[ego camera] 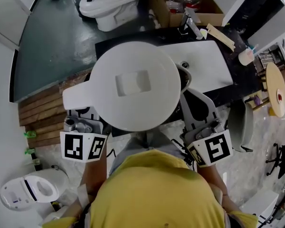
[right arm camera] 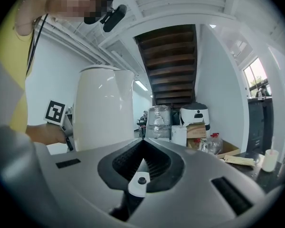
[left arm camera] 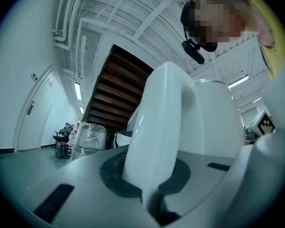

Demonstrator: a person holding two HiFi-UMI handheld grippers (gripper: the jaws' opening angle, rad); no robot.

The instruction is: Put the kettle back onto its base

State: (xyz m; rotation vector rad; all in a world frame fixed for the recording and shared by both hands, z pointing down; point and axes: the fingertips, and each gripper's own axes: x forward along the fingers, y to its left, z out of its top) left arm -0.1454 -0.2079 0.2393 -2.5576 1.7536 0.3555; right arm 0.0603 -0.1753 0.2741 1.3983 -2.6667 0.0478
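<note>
**A:** Where is the kettle point(ego camera: 133, 87)?

**B:** Off every surface, upright in front of my chest, above the near edge of the sink counter point(ego camera: 213, 61). My left gripper point(left arm camera: 154, 179) pinches its handle point(left arm camera: 164, 118), so I judge that it takes the whole weight.

**A:** And your right gripper point(right arm camera: 142, 165)?

**B:** Its jaws are pressed together on nothing, just beside the kettle. It's probably spare, ready to steady it. I can't pick out the base.
</note>
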